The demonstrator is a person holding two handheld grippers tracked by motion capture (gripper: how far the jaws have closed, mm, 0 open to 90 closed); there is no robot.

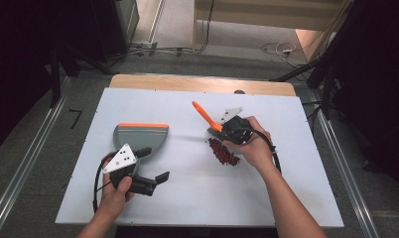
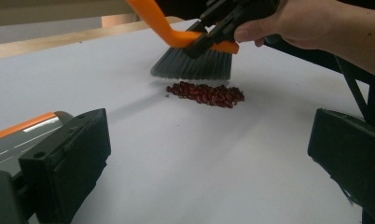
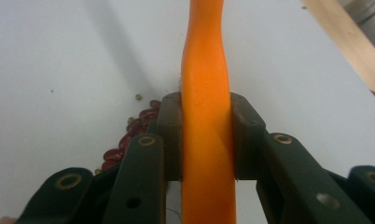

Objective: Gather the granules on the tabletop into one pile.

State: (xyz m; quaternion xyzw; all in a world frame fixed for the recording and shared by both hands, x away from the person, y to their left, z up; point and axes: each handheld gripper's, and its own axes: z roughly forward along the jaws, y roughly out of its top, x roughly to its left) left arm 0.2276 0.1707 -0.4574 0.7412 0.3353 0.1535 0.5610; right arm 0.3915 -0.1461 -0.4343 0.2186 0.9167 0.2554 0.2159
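Note:
A small brush with an orange handle (image 1: 203, 114) is clamped in my right gripper (image 1: 219, 127). In the right gripper view the handle (image 3: 205, 70) runs up between the jaws of the shut right gripper (image 3: 206, 109). The brush's grey bristles (image 2: 192, 64) hang just behind a pile of red beans (image 2: 206, 93), low over the table. The beans (image 1: 223, 151) lie right of centre. A grey dustpan with an orange lip (image 1: 140, 135) rests at the left. Beside it, my left gripper (image 1: 154, 165) stands wide open and holds nothing; the dustpan (image 2: 17, 140) lies outside its left jaw.
The white board (image 1: 187, 203) covers a wooden table whose far edge (image 1: 202, 83) shows beyond it. Cables lie on the floor (image 1: 279, 48) behind the table, and dark stands rise at both sides. Bare board separates the dustpan from the beans.

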